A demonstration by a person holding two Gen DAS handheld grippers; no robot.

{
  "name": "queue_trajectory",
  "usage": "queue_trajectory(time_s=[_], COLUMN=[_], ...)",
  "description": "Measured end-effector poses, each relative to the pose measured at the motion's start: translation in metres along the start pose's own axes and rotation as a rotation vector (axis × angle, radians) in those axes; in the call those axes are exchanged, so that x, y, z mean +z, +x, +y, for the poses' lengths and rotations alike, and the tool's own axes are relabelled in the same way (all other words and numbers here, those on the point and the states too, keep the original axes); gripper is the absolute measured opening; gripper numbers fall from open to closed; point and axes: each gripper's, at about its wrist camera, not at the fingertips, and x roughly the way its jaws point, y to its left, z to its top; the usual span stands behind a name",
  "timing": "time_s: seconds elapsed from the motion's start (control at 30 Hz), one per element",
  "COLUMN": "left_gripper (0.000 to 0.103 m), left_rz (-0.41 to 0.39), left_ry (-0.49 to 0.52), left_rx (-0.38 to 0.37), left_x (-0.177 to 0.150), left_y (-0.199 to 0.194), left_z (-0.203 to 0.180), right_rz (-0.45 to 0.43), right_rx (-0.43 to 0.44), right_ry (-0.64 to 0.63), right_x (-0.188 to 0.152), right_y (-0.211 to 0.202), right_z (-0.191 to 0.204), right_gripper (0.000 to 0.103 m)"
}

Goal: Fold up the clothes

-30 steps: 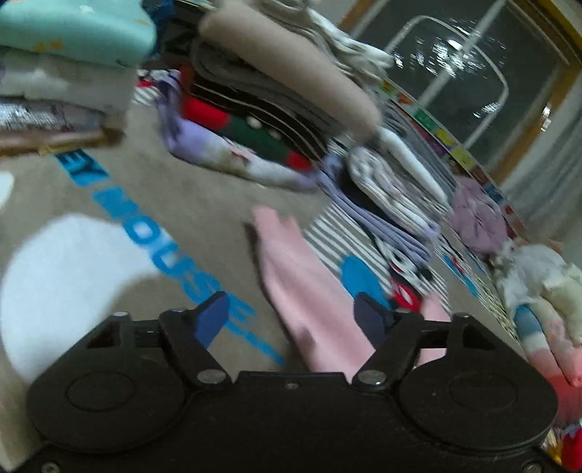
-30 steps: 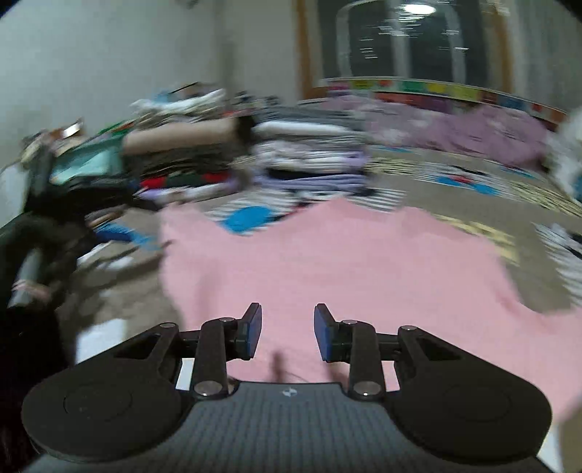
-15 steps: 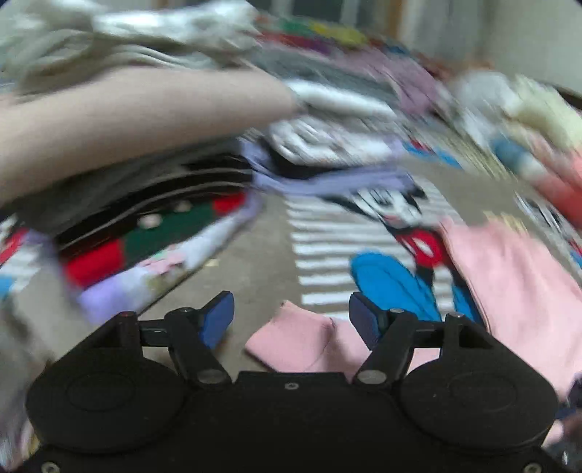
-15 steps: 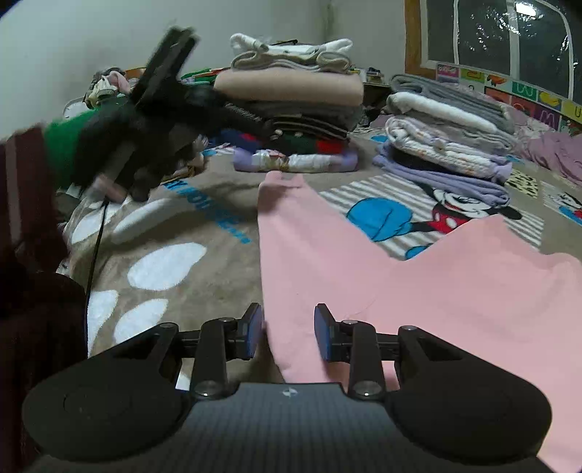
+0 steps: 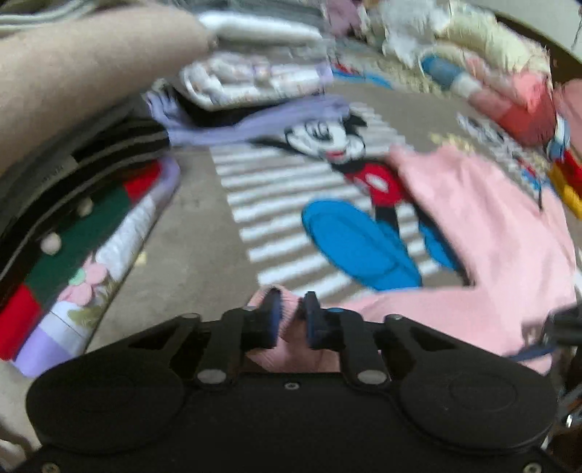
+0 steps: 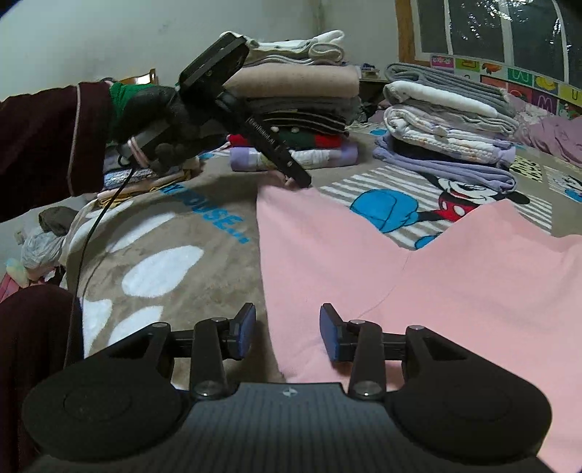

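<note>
A pink garment (image 6: 454, 276) lies spread flat on a brown Mickey Mouse blanket (image 6: 189, 225). My left gripper (image 5: 293, 314) is shut on the ribbed cuff of the garment's far leg or sleeve (image 5: 287, 309); it also shows in the right wrist view (image 6: 291, 174), at the far pink corner. My right gripper (image 6: 287, 333) is open and low over the near left edge of the pink garment, one finger on each side of that edge. The rest of the garment shows in the left wrist view (image 5: 491, 236).
Two stacks of folded clothes (image 6: 298, 109) (image 6: 447, 120) stand on the blanket beyond the garment. Loose purple clothes (image 6: 556, 134) lie at the far right. Stuffed toys and bright clothes (image 5: 491, 72) sit at the right in the left wrist view. A window (image 6: 509, 32) is behind.
My left gripper swung over to the far pink cuff and shut on it. My right gripper came low over the garment's near left edge and stayed open.
</note>
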Motion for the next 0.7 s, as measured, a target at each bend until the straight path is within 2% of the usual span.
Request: queue_trajectory(time_s=[0.13, 0.27, 0.33, 0.4, 0.47, 0.5, 0.57, 0.7], left_gripper=[0.008, 0.009, 0.013, 0.023, 0.042, 0.043, 0.043, 0.047], left_rz=[-0.045, -0.048, -0.048, -0.053, -0.095, -0.126, -0.188, -0.271], left_ry=[-0.040, -0.123, -0.135, -0.140, -0.157, -0.179, -0.267, -0.471], left_rx=[-0.018, 0.040, 0.073, 0.099, 0.169, 0.199, 0.211, 0.183], left_x=[-0.004, -0.025, -0.032, -0.030, -0.028, -0.029, -0.035, -0.063], left_y=[0.003, 0.021, 0.028, 0.027, 0.016, 0.007, -0.015, -0.048], left_z=[0.002, 0.012, 0.014, 0.014, 0.013, 0.013, 0.013, 0.008], right_rz=[0.007, 0.029, 0.040, 0.042, 0.041, 0.042, 0.042, 0.014], right_rx=[0.014, 0.027, 0.028, 0.026, 0.020, 0.016, 0.007, 0.000], right_ry=[0.008, 0.001, -0.004, -0.003, -0.006, -0.009, -0.008, 0.010], right_x=[-0.004, -0.005, -0.006, -0.007, -0.008, -0.008, -0.008, -0.004], right_y=[0.004, 0.005, 0.006, 0.006, 0.006, 0.006, 0.005, -0.004], right_z=[0.000, 0.003, 0.004, 0.004, 0.005, 0.006, 0.008, 0.011], right_gripper=[0.042, 0.043, 0.043, 0.043, 0.043, 0.043, 0.044, 0.049])
